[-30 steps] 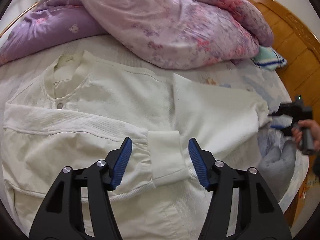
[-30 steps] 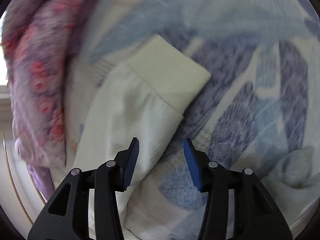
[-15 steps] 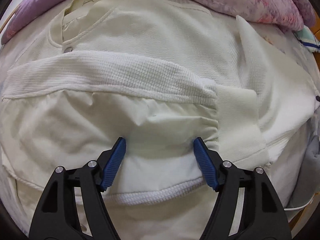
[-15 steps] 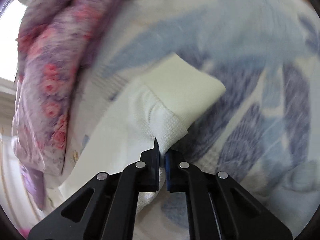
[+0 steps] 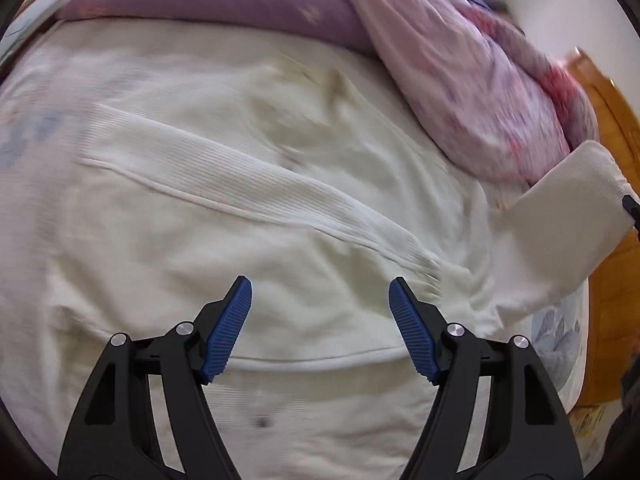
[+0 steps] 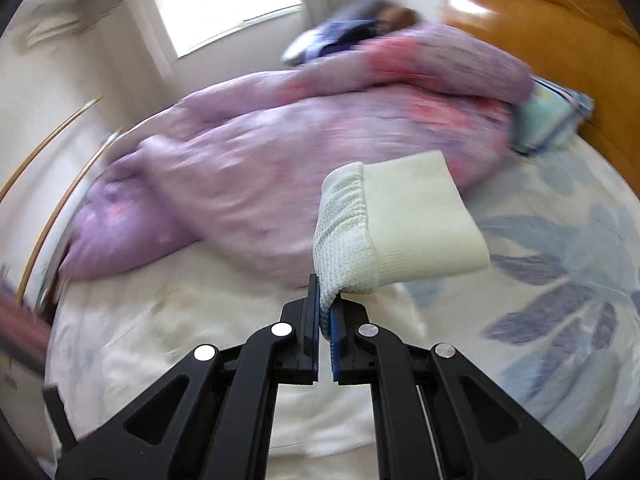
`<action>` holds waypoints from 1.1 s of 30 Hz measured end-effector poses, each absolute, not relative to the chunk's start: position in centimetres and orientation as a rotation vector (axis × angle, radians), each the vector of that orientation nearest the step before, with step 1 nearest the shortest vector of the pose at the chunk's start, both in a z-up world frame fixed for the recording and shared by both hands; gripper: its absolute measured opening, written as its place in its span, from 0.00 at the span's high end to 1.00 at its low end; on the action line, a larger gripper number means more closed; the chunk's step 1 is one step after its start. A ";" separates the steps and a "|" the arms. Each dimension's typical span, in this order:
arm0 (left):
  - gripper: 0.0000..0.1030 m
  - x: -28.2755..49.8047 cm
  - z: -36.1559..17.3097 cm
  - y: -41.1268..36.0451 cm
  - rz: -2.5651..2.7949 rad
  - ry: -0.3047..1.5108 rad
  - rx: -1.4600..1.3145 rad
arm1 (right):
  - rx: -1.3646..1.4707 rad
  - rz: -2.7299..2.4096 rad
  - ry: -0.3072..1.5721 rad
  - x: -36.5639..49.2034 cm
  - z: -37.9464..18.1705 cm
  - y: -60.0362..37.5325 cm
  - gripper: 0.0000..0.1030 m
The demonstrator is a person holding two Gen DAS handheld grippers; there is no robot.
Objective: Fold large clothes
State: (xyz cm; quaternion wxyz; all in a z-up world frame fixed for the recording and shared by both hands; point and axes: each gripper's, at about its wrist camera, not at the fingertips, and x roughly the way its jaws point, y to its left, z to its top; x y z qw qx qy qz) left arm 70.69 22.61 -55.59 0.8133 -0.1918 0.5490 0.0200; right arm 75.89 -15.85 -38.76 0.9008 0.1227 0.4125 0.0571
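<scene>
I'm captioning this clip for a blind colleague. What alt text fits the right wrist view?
The right hand-held gripper is shut on the ribbed sleeve cuff of a cream top, holding it lifted above a bed. Behind it lie a bunched purple floral quilt, a blue leaf-print sheet and a bright window.

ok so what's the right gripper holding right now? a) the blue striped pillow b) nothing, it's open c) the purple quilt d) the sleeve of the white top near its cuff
d: the right gripper is shut on the sleeve of the white top, pinching the textured fabric just below the plain cuff, which is lifted off the bed.
</scene>
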 end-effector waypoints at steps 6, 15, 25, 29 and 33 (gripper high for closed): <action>0.30 67.3 -52.7 33.3 0.143 1.132 -0.478 | 0.163 0.290 0.937 72.8 -39.7 1.3 0.96; 0.30 61.8 -52.8 42.9 0.213 1.112 -0.527 | -0.123 0.408 1.155 69.1 -50.8 21.0 0.92; 0.30 59.2 -53.7 45.4 0.257 1.065 -0.658 | -0.072 0.575 1.240 66.7 -52.1 23.2 0.61; 0.30 61.4 -54.1 43.0 0.212 1.093 -0.644 | 0.022 0.547 1.200 67.7 -50.3 18.1 0.61; 0.30 64.5 -54.9 39.4 0.135 1.126 -0.580 | 0.075 0.381 1.185 69.7 -50.2 9.1 0.82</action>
